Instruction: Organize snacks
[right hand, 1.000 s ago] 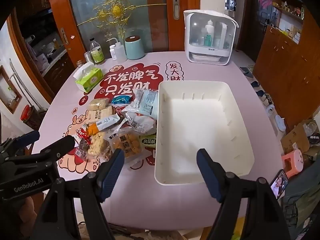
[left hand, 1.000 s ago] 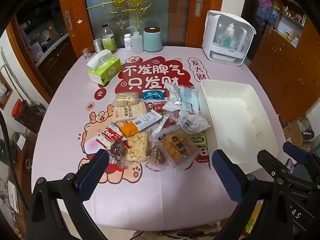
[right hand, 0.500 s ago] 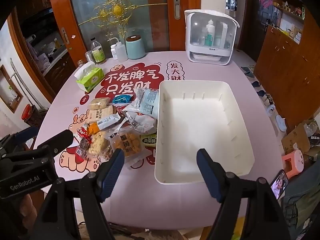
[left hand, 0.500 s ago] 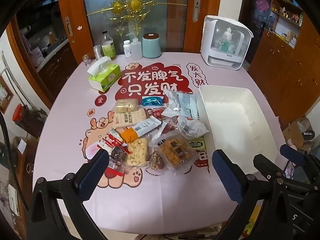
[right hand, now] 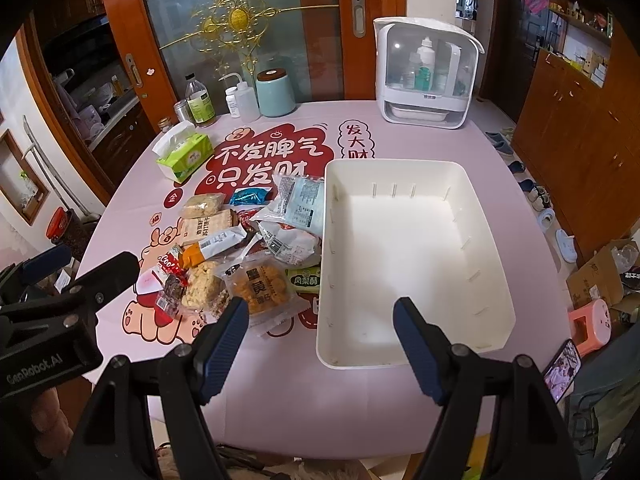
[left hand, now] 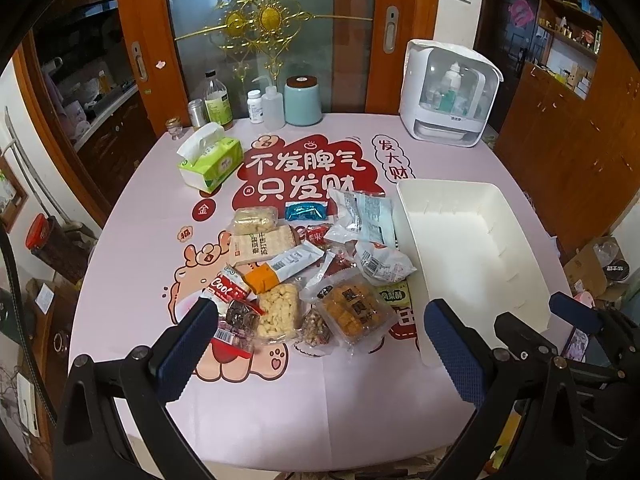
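Observation:
A pile of several snack packets [left hand: 312,264] lies on the pink tablecloth, left of an empty white bin [left hand: 536,280]. The pile [right hand: 248,248] and the bin [right hand: 500,280] also show in the right wrist view. An egg-yolk pastry pack [left hand: 352,312] lies at the pile's near right. My left gripper [left hand: 320,336] is open and empty, above the near edge of the pile. My right gripper [right hand: 320,336] is open and empty, over the bin's near left corner. Each gripper shows at the edge of the other's view.
A green tissue pack [left hand: 210,162] lies at the far left. Bottles and a teal canister [left hand: 303,100] stand at the table's far edge. A white organizer box [left hand: 448,104] stands at the far right. A phone [right hand: 562,368] sits near the right edge.
Both grippers have moved slightly forward toward the pile and bin. Their jaws stay open. Nothing on the table has moved.

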Motion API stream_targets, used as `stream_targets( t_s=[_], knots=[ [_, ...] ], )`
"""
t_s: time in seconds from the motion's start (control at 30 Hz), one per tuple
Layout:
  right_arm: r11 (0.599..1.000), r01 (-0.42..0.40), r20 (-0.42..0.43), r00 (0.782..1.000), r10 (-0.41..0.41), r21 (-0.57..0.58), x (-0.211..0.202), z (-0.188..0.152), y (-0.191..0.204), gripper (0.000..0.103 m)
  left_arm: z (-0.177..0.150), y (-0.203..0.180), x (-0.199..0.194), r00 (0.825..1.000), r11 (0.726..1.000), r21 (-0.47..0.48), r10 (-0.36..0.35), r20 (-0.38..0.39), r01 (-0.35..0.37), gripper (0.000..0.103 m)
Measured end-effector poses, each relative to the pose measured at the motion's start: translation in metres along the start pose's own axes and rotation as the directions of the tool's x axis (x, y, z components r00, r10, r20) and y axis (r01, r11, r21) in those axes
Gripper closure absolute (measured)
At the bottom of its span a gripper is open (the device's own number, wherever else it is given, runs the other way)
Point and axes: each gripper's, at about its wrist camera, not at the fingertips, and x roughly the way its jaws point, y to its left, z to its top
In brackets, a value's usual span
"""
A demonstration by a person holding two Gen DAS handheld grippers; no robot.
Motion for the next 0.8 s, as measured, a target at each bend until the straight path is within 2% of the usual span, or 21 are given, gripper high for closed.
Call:
stream_targets(
  t_s=[0.43, 0.8],
  knots=[
    [1.000, 0.009, -0.001, 1.000, -0.009, 0.016, 0.002, 0.004, -0.001, 0.028, 0.000, 0.002, 0.015, 0.998, 1.000, -0.005, -0.013, -0.068, 0.012, 0.001],
    [0.999, 0.015, 0.002, 1.000, -0.015, 0.049, 0.002, 0.004, -0.006, 0.028, 0.000, 0.001, 0.019, 0.997, 1.000, 0.008, -0.012, -0.074, 0.013, 0.001]
  ],
)
